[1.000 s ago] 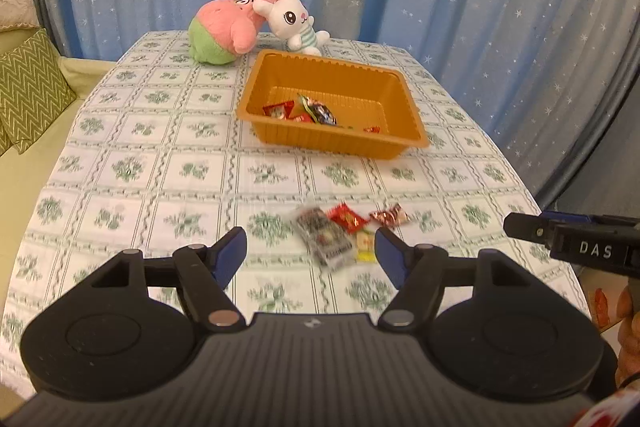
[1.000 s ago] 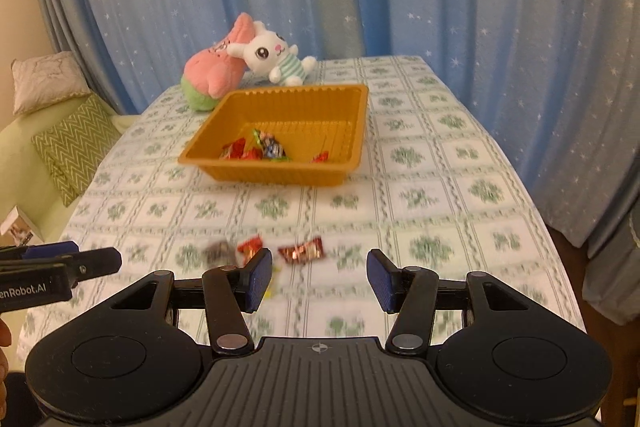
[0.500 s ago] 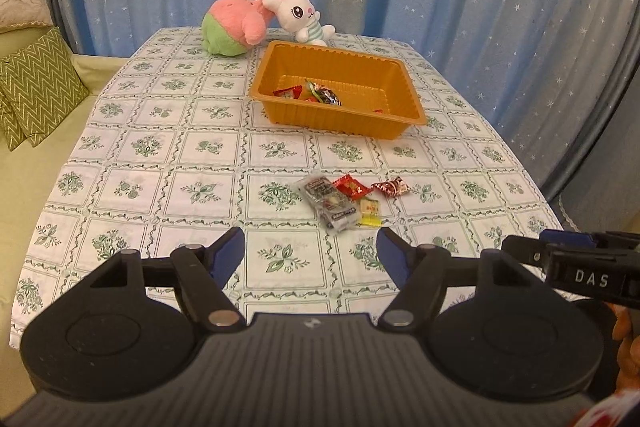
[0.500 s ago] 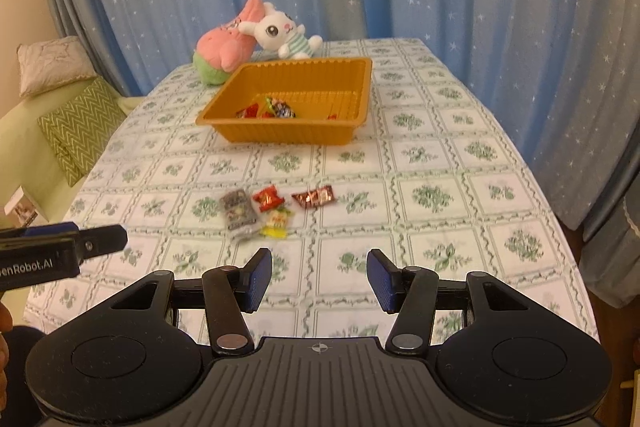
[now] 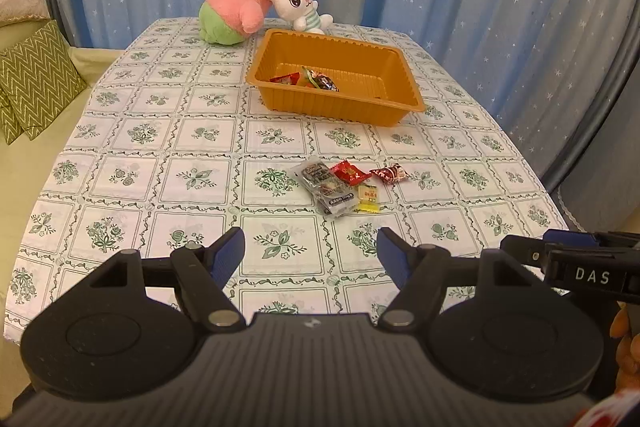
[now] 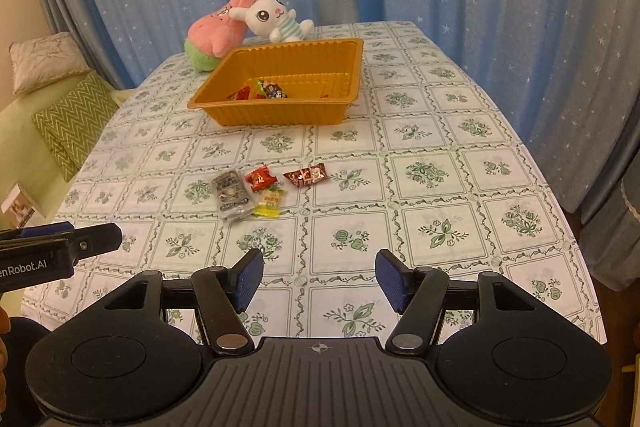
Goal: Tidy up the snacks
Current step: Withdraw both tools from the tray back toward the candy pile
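1. Silver-grey packet [image 5: 328, 185]: leftmost of four loose snacks on the tablecloth [image 5: 192, 143], well short of the orange tray [image 5: 400, 83]. It is the longest and flattest of them, looks like thin foil film, light and floppy, likely to slide on the cloth. I would pinch it across its narrow width near the middle, or by a crimped end seam.

2. Red packet [image 5: 350, 173]: just beside the grey one, seemingly touching it. Small, puffy and crinkly, it should weigh almost nothing; a grip across the body seems safer than the slick edge.

3. Yellow sweet [image 5: 368, 197]: tucked against the grey packet's near end. It is the smallest target, so a close neighbour may get dragged along.

4. Dark red wrapped sweet [image 5: 390, 174]: rightmost, lying slightly apart, with twisted ends; the clearest to take by its firm middle.

5. Tray: stiff ribbed plastic, already holding a few wrapped snacks [image 5: 308, 81], with two plush toys [image 5: 260, 7] behind it.

6. Left gripper [image 5: 310, 253]: fingers apart, nothing between them, hanging above the cloth nearer than the snacks.

7. Right gripper [image 6: 320, 281]: jaws opening, empty, likewise short of the pile. Neither gripper touches anything.
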